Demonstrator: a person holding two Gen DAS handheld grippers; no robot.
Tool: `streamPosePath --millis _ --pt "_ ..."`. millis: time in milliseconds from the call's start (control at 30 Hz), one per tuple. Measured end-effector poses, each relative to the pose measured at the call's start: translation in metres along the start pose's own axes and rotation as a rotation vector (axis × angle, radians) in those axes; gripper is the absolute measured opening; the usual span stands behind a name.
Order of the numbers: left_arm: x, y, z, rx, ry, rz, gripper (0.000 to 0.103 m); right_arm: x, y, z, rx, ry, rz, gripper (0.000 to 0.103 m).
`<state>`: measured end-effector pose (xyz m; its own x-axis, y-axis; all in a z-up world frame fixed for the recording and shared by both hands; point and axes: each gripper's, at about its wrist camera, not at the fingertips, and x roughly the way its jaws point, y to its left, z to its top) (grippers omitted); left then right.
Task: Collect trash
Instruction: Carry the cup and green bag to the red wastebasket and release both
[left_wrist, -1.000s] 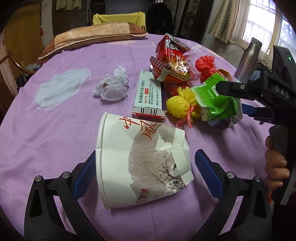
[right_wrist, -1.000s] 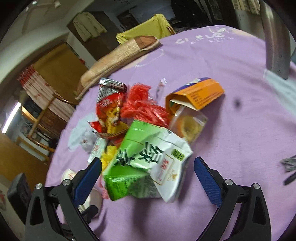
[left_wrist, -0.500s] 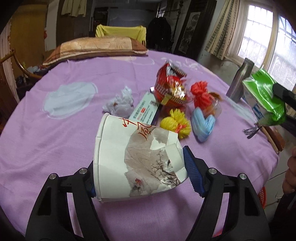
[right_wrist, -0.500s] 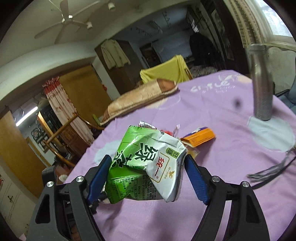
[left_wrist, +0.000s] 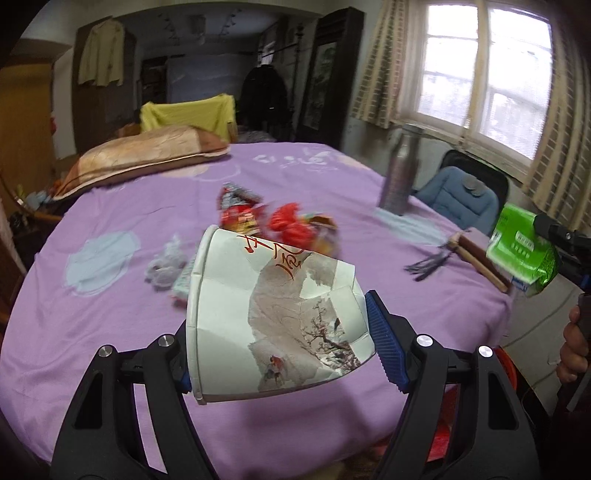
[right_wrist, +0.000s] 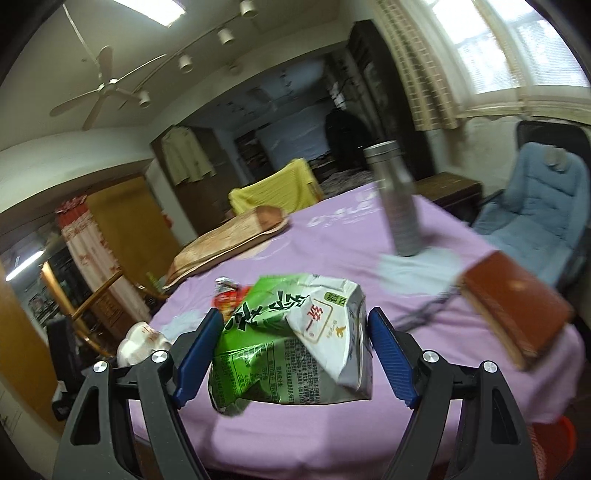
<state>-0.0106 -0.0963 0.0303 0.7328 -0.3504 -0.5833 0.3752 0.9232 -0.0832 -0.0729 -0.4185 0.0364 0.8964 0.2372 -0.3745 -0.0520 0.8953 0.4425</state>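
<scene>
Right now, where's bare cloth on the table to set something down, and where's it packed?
Bare cloth: the near-left stretch of the tablecloth before the crumpled plastic, and the far side between the pillow and the metal bottle. Crowded: the centre, around the red snack bag and red netting. The wooden block takes the right edge.

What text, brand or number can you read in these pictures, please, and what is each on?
"绿茶": large green characters on the crushed green carton, clamped in the right gripper.
"统一": red brand mark on that carton's white panel.
"中原": red brush characters on the crumpled paper cup, held in the left gripper; reading uncertain.
Carton fine print, the purple tablecloth lettering and the snack wrappers: too blurred.
</scene>
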Motion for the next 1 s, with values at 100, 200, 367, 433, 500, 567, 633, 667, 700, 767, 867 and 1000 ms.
streamPosePath --millis 100,200,367,433,500,567,633,667,700,767,867,1000 --pt "0.005 -0.030 0.001 0.039 0.008 -0.069 0.073 -0.028 -0.032 -0.012 0.041 -0.009 -0.043 0.078" --pt "0.015 -0.064 0.000 0.081 0.030 -0.134 0.073 -0.053 -0.060 -0.027 0.078 -0.012 -0.097 0.078" --pt "0.032 -0.115 -0.002 0.162 0.067 -0.217 0.073 -0.090 -0.117 -0.060 0.148 0.004 -0.234 0.078" --pt "0.036 -0.129 -0.002 0.180 0.075 -0.240 0.073 -0.094 -0.141 -0.075 0.183 0.027 -0.278 0.078" --pt "0.039 -0.141 -0.002 0.194 0.081 -0.258 0.073 -0.090 -0.160 -0.087 0.213 0.053 -0.312 0.078" --pt "0.044 -0.152 -0.003 0.208 0.090 -0.271 0.073 -0.088 -0.177 -0.103 0.239 0.080 -0.342 0.078" --pt "0.045 -0.162 -0.004 0.220 0.095 -0.278 0.073 -0.083 -0.192 -0.118 0.269 0.108 -0.367 0.078" --pt "0.047 -0.166 -0.004 0.227 0.099 -0.279 0.073 -0.081 -0.201 -0.126 0.287 0.124 -0.378 0.078" --pt "0.048 -0.170 -0.005 0.234 0.101 -0.281 0.073 -0.080 -0.207 -0.132 0.299 0.134 -0.387 0.078" --pt "0.049 -0.176 -0.006 0.246 0.104 -0.281 0.073 -0.076 -0.219 -0.143 0.323 0.156 -0.416 0.078" --pt "0.053 -0.183 -0.006 0.256 0.113 -0.283 0.073 -0.072 -0.236 -0.157 0.354 0.181 -0.444 0.078" --pt "0.057 -0.187 -0.008 0.262 0.128 -0.287 0.073 -0.066 -0.250 -0.171 0.377 0.220 -0.482 0.078"
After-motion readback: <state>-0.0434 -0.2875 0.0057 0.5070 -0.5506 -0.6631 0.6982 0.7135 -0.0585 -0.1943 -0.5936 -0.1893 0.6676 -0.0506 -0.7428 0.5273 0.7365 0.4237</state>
